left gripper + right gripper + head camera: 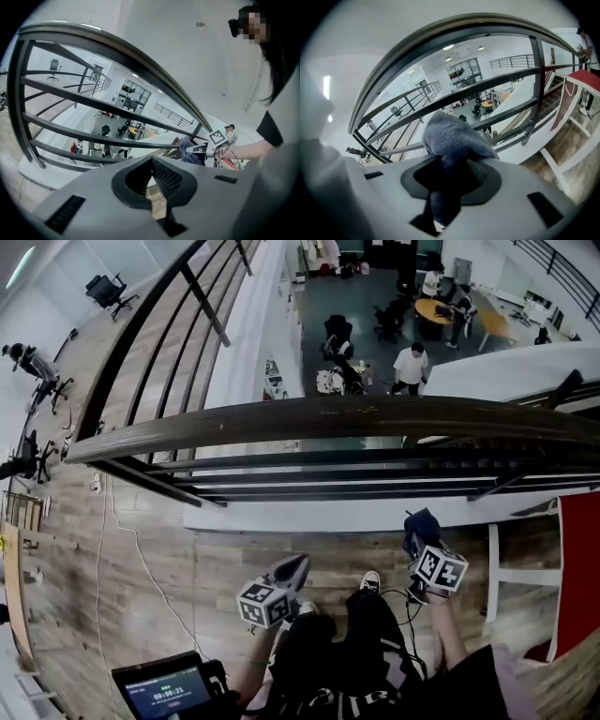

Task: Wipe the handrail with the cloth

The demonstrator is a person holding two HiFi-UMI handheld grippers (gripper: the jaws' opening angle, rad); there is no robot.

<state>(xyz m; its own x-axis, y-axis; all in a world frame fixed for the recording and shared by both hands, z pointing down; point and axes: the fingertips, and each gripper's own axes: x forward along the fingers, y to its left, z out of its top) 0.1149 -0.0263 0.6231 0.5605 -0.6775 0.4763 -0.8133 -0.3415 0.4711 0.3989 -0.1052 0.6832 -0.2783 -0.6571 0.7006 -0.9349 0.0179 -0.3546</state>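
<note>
Wood-floor mezzanine over an open office. Right gripper is clamped on the grey-blue fluffy cloth, low and apart from the dark curved wooden handrail. Left gripper has jaws together, empty. Approach step; next, lift the cloth onto the rail.

The dark handrail goes in a curve across the whole picture, with thin horizontal bars under it. Over the wooden floor, the left gripper and the right gripper are both lower than the rail and apart from it. A dark blue cloth sits at the tip of the right gripper. Beyond the rail, far below, people sit around a round table.
</note>
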